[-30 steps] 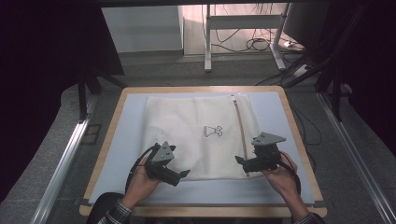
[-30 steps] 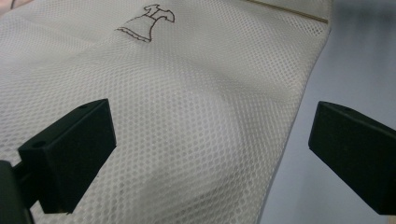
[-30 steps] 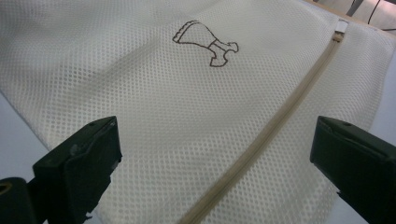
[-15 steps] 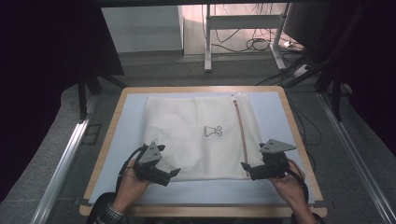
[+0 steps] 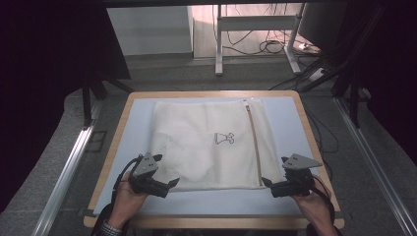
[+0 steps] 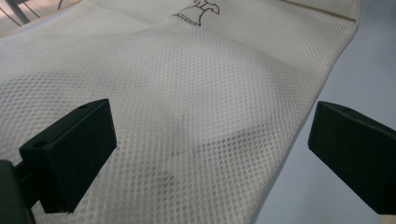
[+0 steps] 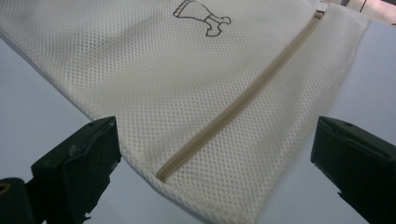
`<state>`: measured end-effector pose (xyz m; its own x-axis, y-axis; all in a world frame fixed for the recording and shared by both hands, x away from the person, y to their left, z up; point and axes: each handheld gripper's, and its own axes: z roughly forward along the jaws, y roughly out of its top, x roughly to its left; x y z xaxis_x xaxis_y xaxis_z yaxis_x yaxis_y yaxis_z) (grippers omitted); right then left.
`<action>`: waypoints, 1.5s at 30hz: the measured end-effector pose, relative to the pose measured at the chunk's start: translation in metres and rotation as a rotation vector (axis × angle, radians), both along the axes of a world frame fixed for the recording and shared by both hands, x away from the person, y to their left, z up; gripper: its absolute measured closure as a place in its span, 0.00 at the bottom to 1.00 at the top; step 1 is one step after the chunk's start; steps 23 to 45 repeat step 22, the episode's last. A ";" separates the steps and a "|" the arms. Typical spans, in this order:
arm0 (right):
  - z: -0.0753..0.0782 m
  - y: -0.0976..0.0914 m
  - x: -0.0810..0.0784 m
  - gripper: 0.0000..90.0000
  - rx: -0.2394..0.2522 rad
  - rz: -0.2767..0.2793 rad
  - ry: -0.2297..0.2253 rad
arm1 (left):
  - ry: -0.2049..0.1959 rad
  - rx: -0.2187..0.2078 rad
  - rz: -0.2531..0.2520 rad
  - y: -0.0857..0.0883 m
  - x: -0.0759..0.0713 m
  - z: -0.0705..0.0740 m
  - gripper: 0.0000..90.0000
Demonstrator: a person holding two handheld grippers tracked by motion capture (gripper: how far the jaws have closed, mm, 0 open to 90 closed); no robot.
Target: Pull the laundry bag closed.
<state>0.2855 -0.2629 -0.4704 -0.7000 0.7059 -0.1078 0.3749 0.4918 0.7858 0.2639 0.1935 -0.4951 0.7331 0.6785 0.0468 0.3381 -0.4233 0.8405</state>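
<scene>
Mesh bag (image 5: pixel 209 145), zip (image 5: pixel 254 142) running twelve to six, is approached at its near edge by left gripper (image 5: pixel 169 184) and right gripper (image 5: pixel 265 182), both spread wide, seemingly not yet touching.

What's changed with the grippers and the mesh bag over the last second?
Both grippers drew back toward the person and apart: the left gripper leftward, the right gripper rightward, ending at the mesh bag's near corners. Both are open, holding nothing. The bag stayed flat and unmoved.
</scene>
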 end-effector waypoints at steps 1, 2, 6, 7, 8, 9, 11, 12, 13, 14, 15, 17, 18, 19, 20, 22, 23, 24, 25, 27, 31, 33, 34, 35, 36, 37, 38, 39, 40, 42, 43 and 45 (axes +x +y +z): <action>0.000 -0.002 -0.001 0.02 0.001 -0.002 0.001 | 0.002 0.001 0.004 0.002 -0.001 0.000 0.01; -0.001 -0.004 -0.003 0.02 0.002 -0.005 0.003 | 0.004 0.001 0.009 0.003 -0.002 -0.001 0.01; -0.004 -0.010 -0.008 0.02 0.004 -0.017 0.012 | 0.016 -0.004 0.026 0.010 -0.005 -0.004 0.01; -0.005 -0.012 -0.010 0.02 0.003 -0.021 0.018 | 0.017 -0.003 0.031 0.012 -0.005 -0.005 0.01; -0.007 -0.014 -0.010 0.02 0.001 -0.024 0.024 | 0.017 -0.002 0.036 0.014 -0.006 -0.005 0.01; -0.008 -0.015 -0.011 0.02 0.000 -0.025 0.029 | 0.019 -0.003 0.041 0.016 -0.007 -0.006 0.01; -0.010 -0.019 -0.012 0.02 -0.004 -0.030 0.040 | 0.026 -0.012 0.049 0.020 -0.008 -0.007 0.01; -0.011 -0.020 -0.013 0.02 -0.007 -0.031 0.044 | 0.030 -0.016 0.052 0.023 -0.008 -0.008 0.01; -0.012 -0.020 -0.013 0.02 -0.007 -0.035 0.051 | 0.036 -0.020 0.056 0.025 -0.008 -0.009 0.01; -0.012 -0.021 -0.013 0.02 -0.010 -0.034 0.054 | 0.041 -0.021 0.059 0.026 -0.008 -0.010 0.01; -0.013 -0.022 -0.013 0.02 -0.013 -0.036 0.058 | 0.045 -0.022 0.063 0.028 -0.008 -0.011 0.01; -0.014 -0.022 -0.014 0.02 -0.015 -0.035 0.062 | 0.048 -0.024 0.068 0.029 -0.008 -0.012 0.01; -0.014 -0.022 -0.014 0.02 -0.019 -0.033 0.061 | 0.048 -0.026 0.068 0.030 -0.008 -0.012 0.01; -0.014 -0.021 -0.014 0.02 -0.021 -0.032 0.062 | 0.048 -0.027 0.067 0.030 -0.008 -0.011 0.01; -0.014 -0.021 -0.013 0.02 -0.025 -0.028 0.062 | 0.047 -0.027 0.066 0.029 -0.008 -0.011 0.01; -0.015 -0.021 -0.013 0.01 -0.024 -0.022 0.066 | 0.047 -0.027 0.063 0.028 -0.008 -0.011 0.01; -0.015 -0.021 -0.013 0.01 -0.024 -0.022 0.066 | 0.047 -0.027 0.063 0.028 -0.008 -0.011 0.01; -0.015 -0.021 -0.013 0.01 -0.024 -0.022 0.066 | 0.047 -0.027 0.063 0.028 -0.008 -0.011 0.01; -0.015 -0.021 -0.013 0.01 -0.024 -0.022 0.066 | 0.047 -0.027 0.063 0.028 -0.008 -0.011 0.01; -0.015 -0.021 -0.013 0.01 -0.024 -0.022 0.066 | 0.047 -0.027 0.063 0.028 -0.008 -0.011 0.01; -0.015 -0.021 -0.013 0.01 -0.024 -0.022 0.066 | 0.047 -0.027 0.063 0.028 -0.008 -0.011 0.01; -0.015 -0.021 -0.013 0.01 -0.024 -0.022 0.066 | 0.047 -0.027 0.063 0.028 -0.008 -0.011 0.01; -0.015 -0.021 -0.013 0.01 -0.024 -0.022 0.066 | 0.047 -0.027 0.063 0.028 -0.008 -0.011 0.01; -0.015 -0.021 -0.013 0.01 -0.024 -0.022 0.066 | 0.047 -0.027 0.063 0.028 -0.008 -0.011 0.01; -0.015 -0.021 -0.013 0.01 -0.024 -0.022 0.066 | 0.047 -0.027 0.063 0.028 -0.008 -0.011 0.01; -0.015 -0.021 -0.013 0.01 -0.024 -0.022 0.066 | 0.047 -0.027 0.063 0.028 -0.008 -0.011 0.01; -0.015 -0.021 -0.013 0.01 -0.024 -0.022 0.066 | 0.047 -0.027 0.063 0.028 -0.008 -0.011 0.01; -0.015 -0.021 -0.013 0.01 -0.024 -0.022 0.066 | 0.047 -0.027 0.063 0.028 -0.008 -0.011 0.01; -0.015 -0.021 -0.013 0.01 -0.024 -0.022 0.066 | 0.047 -0.027 0.063 0.028 -0.008 -0.011 0.01; -0.015 -0.021 -0.013 0.01 -0.024 -0.022 0.066 | 0.047 -0.027 0.063 0.028 -0.008 -0.011 0.01; -0.015 -0.021 -0.013 0.01 -0.024 -0.022 0.066 | 0.047 -0.027 0.063 0.028 -0.008 -0.011 0.01; -0.015 -0.021 -0.013 0.01 -0.024 -0.022 0.066 | 0.047 -0.027 0.063 0.028 -0.008 -0.011 0.01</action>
